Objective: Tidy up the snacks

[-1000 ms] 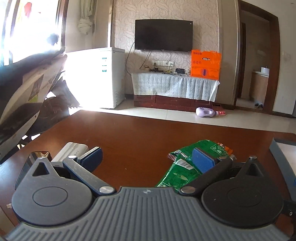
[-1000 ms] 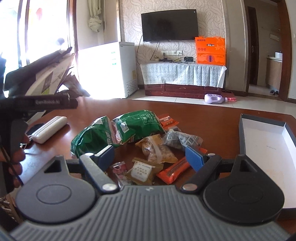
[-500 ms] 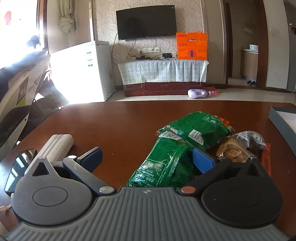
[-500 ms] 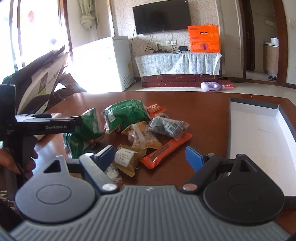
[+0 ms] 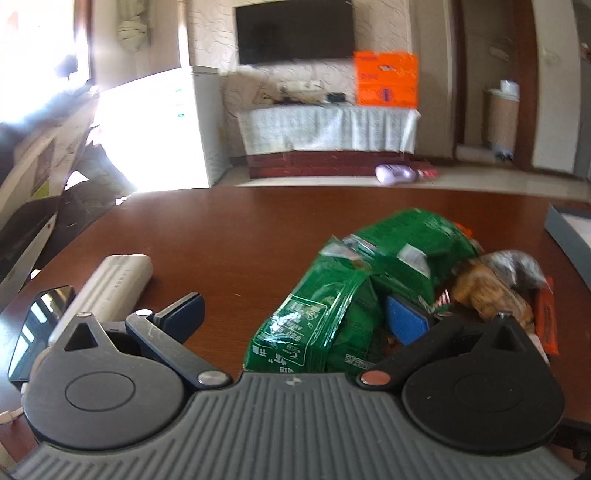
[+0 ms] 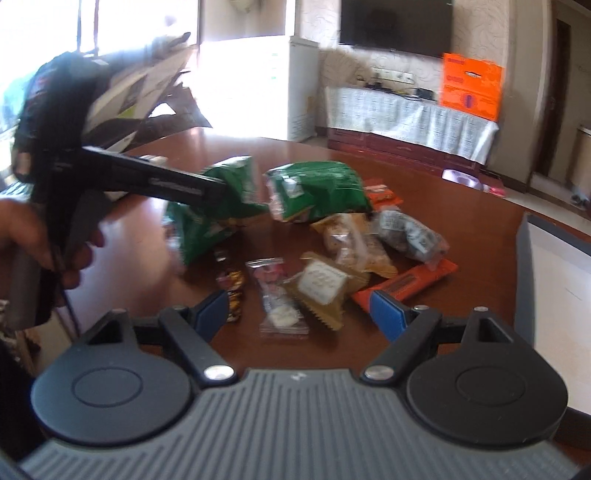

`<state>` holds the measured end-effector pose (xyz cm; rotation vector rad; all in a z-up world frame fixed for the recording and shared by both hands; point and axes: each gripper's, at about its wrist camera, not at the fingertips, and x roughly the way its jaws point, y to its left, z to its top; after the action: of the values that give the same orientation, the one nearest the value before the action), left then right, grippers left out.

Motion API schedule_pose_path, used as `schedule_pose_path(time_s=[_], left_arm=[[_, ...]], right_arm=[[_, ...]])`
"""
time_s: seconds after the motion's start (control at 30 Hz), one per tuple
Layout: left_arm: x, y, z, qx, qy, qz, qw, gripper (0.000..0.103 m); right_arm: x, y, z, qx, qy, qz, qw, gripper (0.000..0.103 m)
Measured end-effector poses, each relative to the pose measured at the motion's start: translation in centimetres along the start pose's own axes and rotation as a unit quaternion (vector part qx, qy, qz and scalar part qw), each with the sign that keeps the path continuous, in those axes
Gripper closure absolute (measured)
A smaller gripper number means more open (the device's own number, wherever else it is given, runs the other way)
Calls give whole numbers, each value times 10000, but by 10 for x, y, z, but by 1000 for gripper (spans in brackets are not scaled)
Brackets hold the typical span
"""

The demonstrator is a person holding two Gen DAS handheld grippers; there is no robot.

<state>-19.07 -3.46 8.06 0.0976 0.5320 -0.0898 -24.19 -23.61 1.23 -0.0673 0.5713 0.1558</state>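
Green crinkled foil, the near snack bag [image 5: 332, 314] lies at the left edge of the snack pile on the brown table [image 5: 229, 229], between the spread fingers of the left gripper [image 5: 295, 314]. Bare wood stretches leftward to a white ridged case [image 5: 110, 284]. The right gripper [image 6: 299, 310] hovers wide apart over small wrapped sweets [image 6: 277, 295], grasping nothing, near the grey-walled box [image 6: 524, 280].

The left wrist view sits low over the dark reddish-brown wooden table [image 5: 229, 229], close behind the crinkled green foil snack bag [image 5: 317, 314], facing the wall-mounted black television [image 5: 293, 31]. The right wrist view looks from further back and rightward, angled left across the same table [image 6: 443, 199], catching that green bag [image 6: 210, 218] and television [image 6: 395, 24]. Both are somewhat blurred, so finer overlap is uncertain.
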Motion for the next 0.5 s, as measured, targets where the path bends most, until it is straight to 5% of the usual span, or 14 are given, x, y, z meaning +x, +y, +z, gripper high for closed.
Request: schedule_pose_path(time_s=[0.1,0.3,0.5], left_arm=[[7,7,-4,-166,77,121,9998,0],[8,-6,-6,200,10,-225,9995,0],[14,-5,-9,156,44,-152,9998,0]], right_arm=[[2,-9,0,219,47,48,9997,19],[10,7,-5,-300,237,288,9989,40],[1,26,-3,-546,27,1119,9922,50]])
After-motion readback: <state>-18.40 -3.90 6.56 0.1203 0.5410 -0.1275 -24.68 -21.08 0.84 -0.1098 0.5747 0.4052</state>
